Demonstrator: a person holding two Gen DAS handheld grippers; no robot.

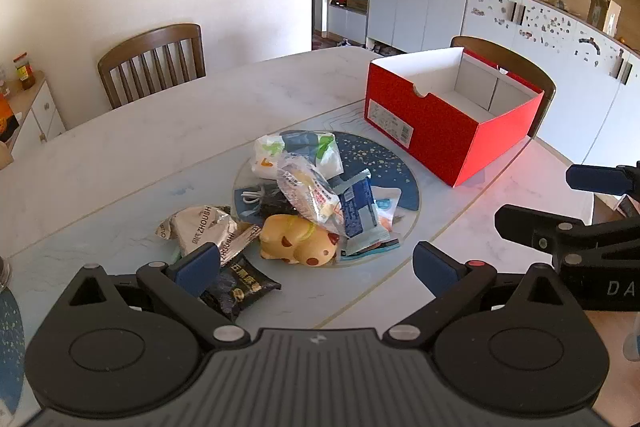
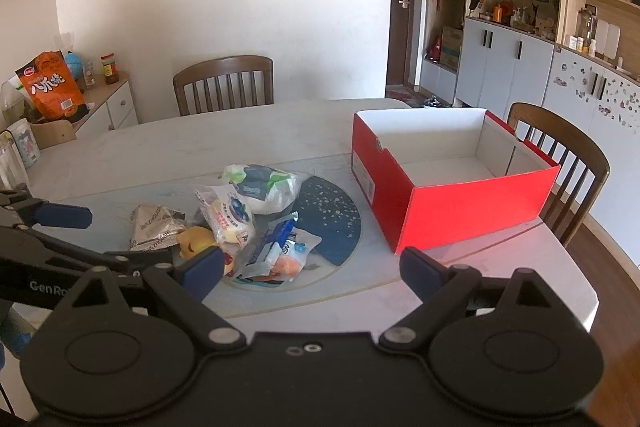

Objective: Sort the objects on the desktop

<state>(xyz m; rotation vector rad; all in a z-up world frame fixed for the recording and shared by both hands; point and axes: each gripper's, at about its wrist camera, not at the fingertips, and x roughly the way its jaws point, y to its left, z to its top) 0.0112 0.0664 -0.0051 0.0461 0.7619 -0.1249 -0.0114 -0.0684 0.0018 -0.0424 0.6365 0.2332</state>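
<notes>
A pile of snack packets lies on a round blue mat [image 1: 394, 167] [image 2: 336, 215] on the marble table. In it are a yellow toy pig [image 1: 298, 241] [image 2: 196, 241], a silver packet [image 1: 200, 229] [image 2: 154, 223], a black packet [image 1: 240, 287], a blue wrapper [image 1: 358, 211] [image 2: 274, 237] and a white-green bag [image 1: 298, 151] [image 2: 262, 187]. An open, empty red box [image 1: 452, 131] [image 2: 448, 203] stands to the right. My left gripper [image 1: 316, 267] is open and empty, just before the pile. My right gripper [image 2: 310, 269] is open and empty, right of the left one.
Wooden chairs stand behind the table [image 1: 154, 63] [image 2: 224, 85] and behind the box [image 2: 560, 163]. A side cabinet with jars and an orange bag [image 2: 52, 85] is at the left. The table's right edge [image 2: 580, 267] is near the box.
</notes>
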